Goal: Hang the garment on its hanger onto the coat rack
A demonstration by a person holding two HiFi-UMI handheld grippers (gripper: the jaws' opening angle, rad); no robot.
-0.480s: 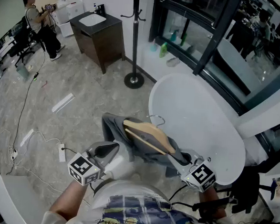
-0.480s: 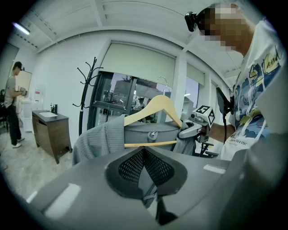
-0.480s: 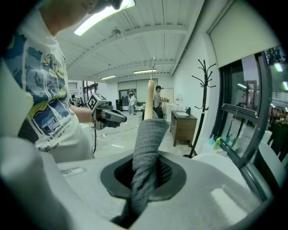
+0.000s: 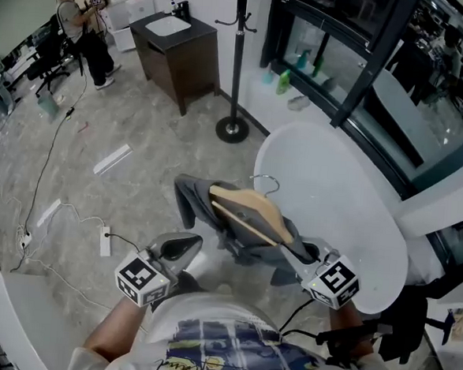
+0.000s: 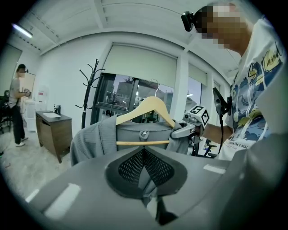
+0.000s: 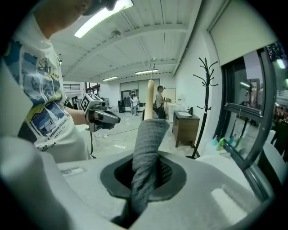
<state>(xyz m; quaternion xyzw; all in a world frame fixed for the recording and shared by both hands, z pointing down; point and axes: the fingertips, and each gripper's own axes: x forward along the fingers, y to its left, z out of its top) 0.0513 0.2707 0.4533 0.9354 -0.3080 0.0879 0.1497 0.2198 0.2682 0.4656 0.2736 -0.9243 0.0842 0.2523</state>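
A grey garment (image 4: 240, 232) hangs on a wooden hanger (image 4: 249, 211) with a metal hook, held in the air between both grippers. My left gripper (image 4: 181, 246) is shut on the garment's lower fabric (image 5: 96, 134); in its own view the pads (image 5: 130, 166) meet on grey cloth. My right gripper (image 4: 309, 255) is shut on a twisted fold of the garment (image 6: 146, 148) by the hanger's end (image 6: 149, 101). The black coat rack (image 4: 238, 54) stands on the floor ahead, apart from the garment.
A white round table (image 4: 348, 212) lies right of the garment. A dark cabinet with a sink (image 4: 178, 50) stands left of the rack. A person (image 4: 76, 27) is at far left. Cables and a power strip (image 4: 105, 242) lie on the floor.
The garment and both grippers have shifted slightly up and forward in the head view. The grips look the same.
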